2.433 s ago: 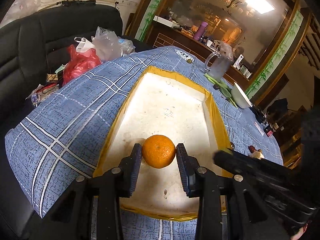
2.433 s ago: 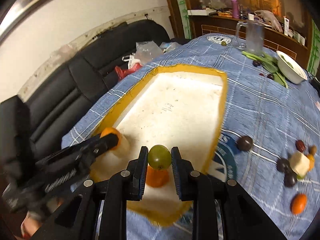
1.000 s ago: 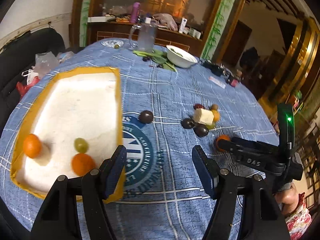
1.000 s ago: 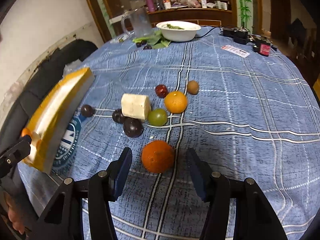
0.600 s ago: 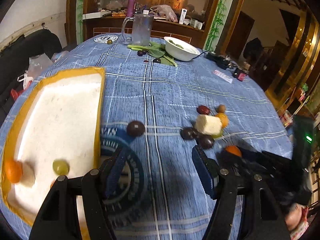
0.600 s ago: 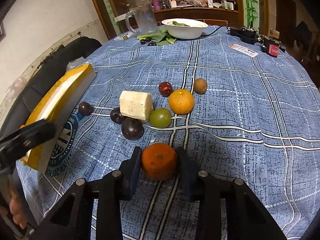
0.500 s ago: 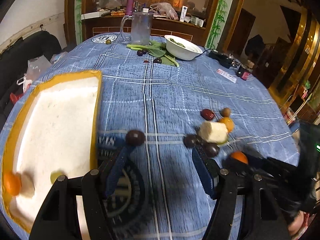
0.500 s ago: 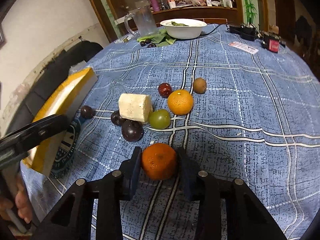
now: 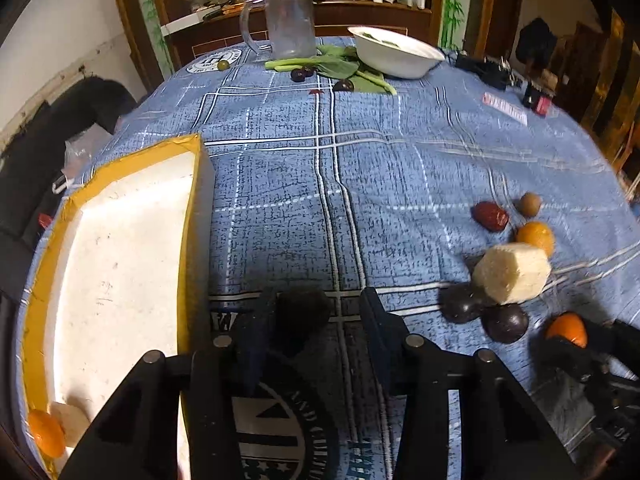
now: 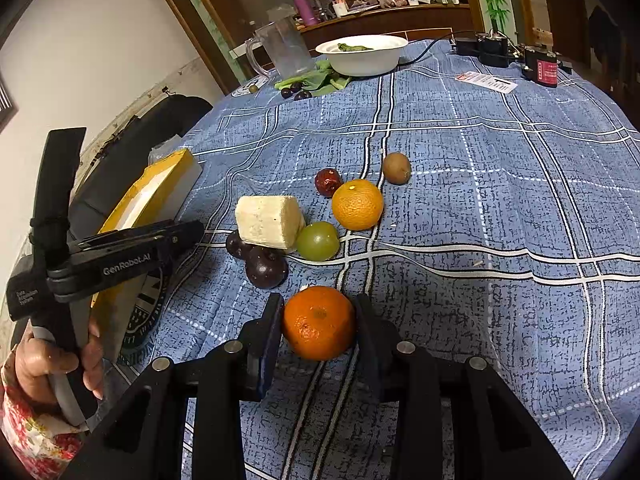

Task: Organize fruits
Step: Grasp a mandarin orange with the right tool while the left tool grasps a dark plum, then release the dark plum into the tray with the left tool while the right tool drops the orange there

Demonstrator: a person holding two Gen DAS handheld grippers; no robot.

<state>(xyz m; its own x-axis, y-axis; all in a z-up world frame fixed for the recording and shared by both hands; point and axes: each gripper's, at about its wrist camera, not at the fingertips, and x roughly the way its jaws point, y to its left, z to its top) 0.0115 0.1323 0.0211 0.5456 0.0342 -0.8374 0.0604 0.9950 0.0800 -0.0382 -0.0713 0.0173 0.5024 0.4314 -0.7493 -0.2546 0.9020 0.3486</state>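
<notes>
Both hands were picking up: the right gripper [image 10: 316, 332] pinched a tangerine [image 10: 319, 322] on the table [image 10: 500, 208]; the left gripper [image 9: 310, 330], fingers just closing, straddled a dark plum [image 9: 304, 310] beside the tray [image 9: 192, 216]. Next, I'd judge, lift both trayward.
</notes>
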